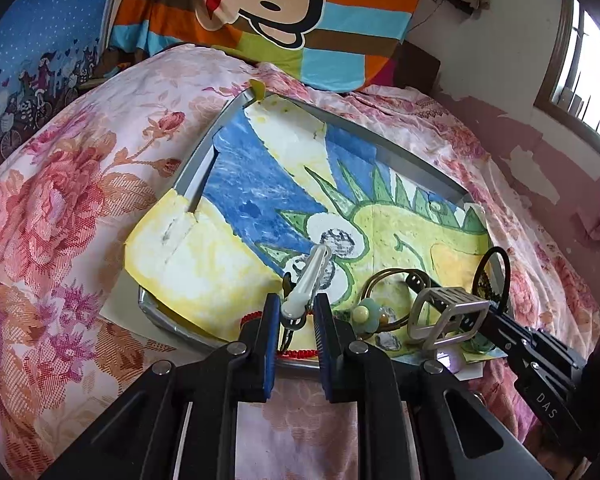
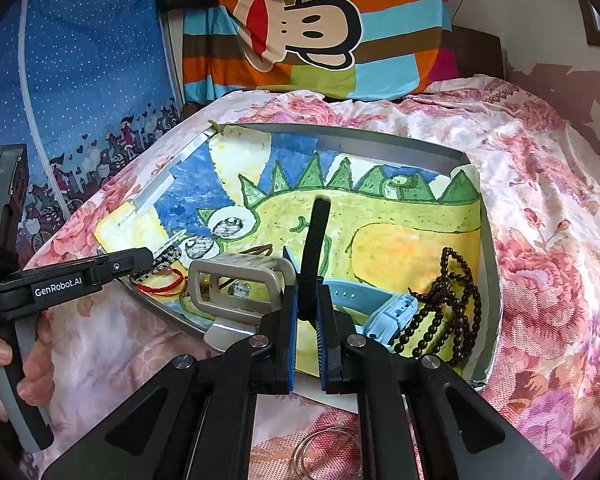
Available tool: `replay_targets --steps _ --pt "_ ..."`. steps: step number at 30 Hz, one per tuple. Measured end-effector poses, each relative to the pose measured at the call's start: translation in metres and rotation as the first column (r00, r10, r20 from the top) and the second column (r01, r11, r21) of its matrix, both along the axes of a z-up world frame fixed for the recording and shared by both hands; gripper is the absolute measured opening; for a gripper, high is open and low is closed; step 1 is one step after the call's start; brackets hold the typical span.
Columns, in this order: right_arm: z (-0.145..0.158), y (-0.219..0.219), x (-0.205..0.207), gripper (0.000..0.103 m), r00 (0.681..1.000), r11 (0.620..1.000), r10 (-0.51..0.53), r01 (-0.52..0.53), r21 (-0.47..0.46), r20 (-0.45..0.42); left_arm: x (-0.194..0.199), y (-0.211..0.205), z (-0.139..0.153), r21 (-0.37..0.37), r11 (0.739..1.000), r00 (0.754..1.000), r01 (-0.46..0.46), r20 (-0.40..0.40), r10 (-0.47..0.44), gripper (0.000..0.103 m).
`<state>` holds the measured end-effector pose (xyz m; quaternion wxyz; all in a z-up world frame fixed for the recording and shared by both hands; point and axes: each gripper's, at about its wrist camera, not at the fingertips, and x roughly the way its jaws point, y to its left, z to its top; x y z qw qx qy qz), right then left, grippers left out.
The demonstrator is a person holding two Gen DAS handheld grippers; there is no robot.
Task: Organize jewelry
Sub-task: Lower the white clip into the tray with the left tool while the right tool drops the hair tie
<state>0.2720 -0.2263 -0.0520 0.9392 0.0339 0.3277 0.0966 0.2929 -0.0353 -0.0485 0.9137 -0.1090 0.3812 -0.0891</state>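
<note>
A metal tray point(image 1: 204, 160) lined with a dinosaur drawing lies on the flowered bedspread. My left gripper point(image 1: 296, 312) is shut on a white hair clip point(image 1: 308, 280) over the tray's near edge, above a red cord bracelet point(image 1: 300, 354). My right gripper point(image 2: 310, 312) is shut on a black band point(image 2: 316, 248) that stands upright; it also shows in the left wrist view point(image 1: 496, 280). A silver buckle point(image 2: 236, 284) sits just left of the right gripper. A light blue watch point(image 2: 380, 304) and dark bead strings point(image 2: 452, 300) lie at the tray's right.
The left gripper's body point(image 2: 80, 276) and the hand holding it reach in from the left in the right wrist view. Thin metal bangles point(image 2: 328, 452) lie on the bedspread in front of the tray. A striped monkey pillow point(image 2: 312, 28) is behind the tray.
</note>
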Motion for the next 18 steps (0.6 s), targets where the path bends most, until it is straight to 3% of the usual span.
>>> replay_targets --steps 7,11,15,18 --pt "0.007 -0.004 -0.004 0.013 1.000 1.000 -0.006 0.006 -0.007 0.020 0.000 -0.001 0.002 0.004 1.000 1.000 0.006 -0.012 -0.006 0.016" --pt "0.015 -0.010 -0.012 0.032 0.999 1.000 -0.025 0.024 0.009 0.046 -0.003 -0.001 0.008 0.009 1.000 1.000 0.007 -0.002 -0.007 0.021" --pt "0.027 -0.016 -0.022 0.040 0.996 0.999 -0.044 0.042 0.016 0.080 -0.011 -0.002 0.016 0.011 1.000 1.000 0.009 0.015 -0.009 0.028" --pt "0.038 -0.019 -0.034 0.053 0.991 0.998 -0.060 0.058 0.016 0.116 -0.019 -0.003 0.025 0.025 1.000 0.999 0.005 0.037 -0.006 0.039"
